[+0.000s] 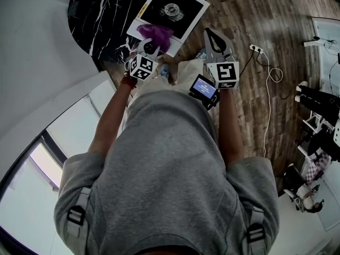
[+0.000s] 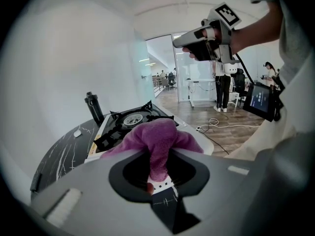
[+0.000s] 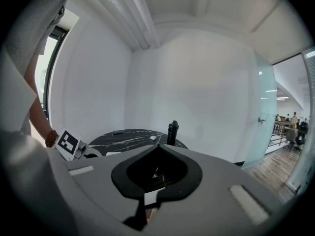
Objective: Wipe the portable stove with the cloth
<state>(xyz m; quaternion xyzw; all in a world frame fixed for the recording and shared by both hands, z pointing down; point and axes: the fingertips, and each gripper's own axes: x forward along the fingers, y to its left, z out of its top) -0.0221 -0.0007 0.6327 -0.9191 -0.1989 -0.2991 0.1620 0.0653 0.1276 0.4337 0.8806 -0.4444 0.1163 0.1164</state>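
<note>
Bench (image 1: 101,15) in front of me: round black marble top, white veins. Dark bottle (image 3: 172,131) stands upright near its far edge. Small white object (image 3: 153,137) lies near the bottle, too small to identify. Floor (image 1: 276,15) is wood plank. White power strip (image 1: 256,48) lies on it to my right, with a white cable (image 1: 269,110) running off it past a loop. Window (image 1: 45,166) low on my left. Frosted glass partition (image 3: 266,107) on the right. A person (image 2: 220,90) stands further off on the wood floor. Chairs (image 1: 313,163) clustered at the far right.
</note>
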